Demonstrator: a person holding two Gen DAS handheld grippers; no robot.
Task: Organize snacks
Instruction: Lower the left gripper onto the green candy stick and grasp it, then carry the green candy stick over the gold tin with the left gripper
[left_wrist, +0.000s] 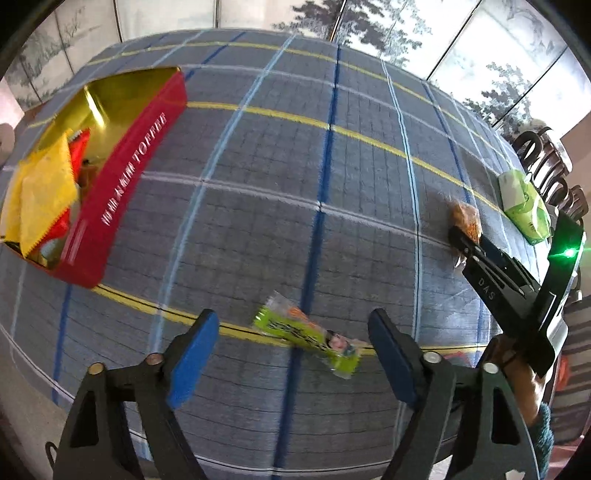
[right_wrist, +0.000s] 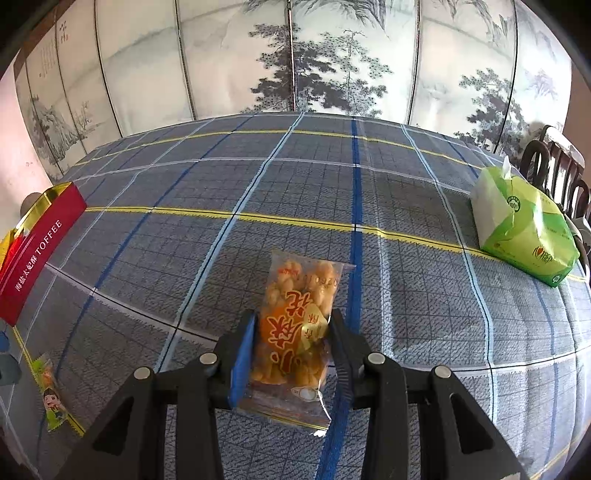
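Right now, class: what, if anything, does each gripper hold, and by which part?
The right gripper clamps the clear peanut packet across its middle. The left gripper holds nothing; the green snack packet lies between its open jaws.

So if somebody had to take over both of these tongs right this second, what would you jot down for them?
Right tongs: shut on the clear peanut packet, near the table's right side.
Left tongs: open, over the green snack stick, which lies on the checked tablecloth, pads not touching it.
Red toffee box: far left, open, with yellow and red packets already in it.
Green tissue pack: far right, untouched.
Left to do: take the peanut packet to the box, then grip the green stick and box it too.
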